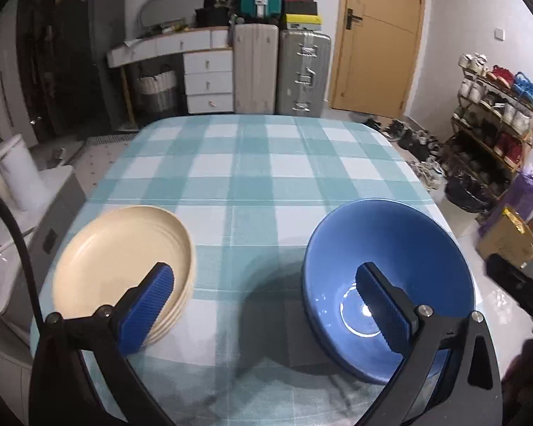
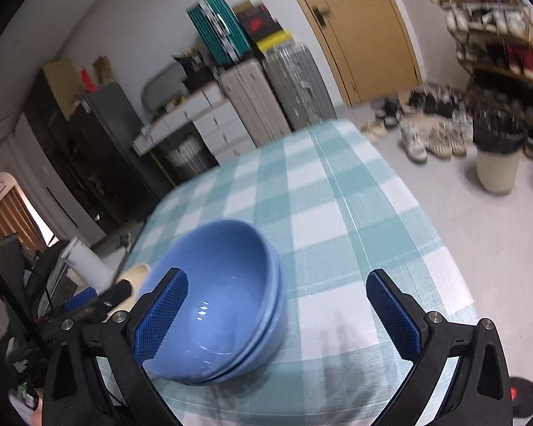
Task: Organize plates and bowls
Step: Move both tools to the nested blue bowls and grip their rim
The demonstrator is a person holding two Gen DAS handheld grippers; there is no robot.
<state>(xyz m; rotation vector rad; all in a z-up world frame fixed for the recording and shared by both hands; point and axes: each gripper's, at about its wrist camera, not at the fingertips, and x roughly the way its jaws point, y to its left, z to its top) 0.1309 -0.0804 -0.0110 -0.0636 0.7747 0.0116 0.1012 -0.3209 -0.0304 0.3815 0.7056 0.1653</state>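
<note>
A stack of cream plates [image 1: 124, 266] sits at the near left of the checked table [image 1: 252, 177]. A stack of blue bowls [image 1: 394, 266] sits at the near right. My left gripper [image 1: 266, 305] is open and empty, hovering above the cloth between the two stacks. In the right wrist view the blue bowls [image 2: 227, 294] are nested, low and left of centre, with a sliver of the cream plates [image 2: 136, 273] behind them. My right gripper [image 2: 277, 312] is open and empty, its left finger over the bowls' near rim.
Suitcases [image 1: 280, 71], a white drawer unit [image 1: 206, 81] and a wooden door [image 1: 376, 35] stand beyond the table. A shoe rack [image 1: 494, 113] and a bin [image 2: 497, 156] stand on the floor to the right. A white appliance [image 1: 17, 177] is at the left.
</note>
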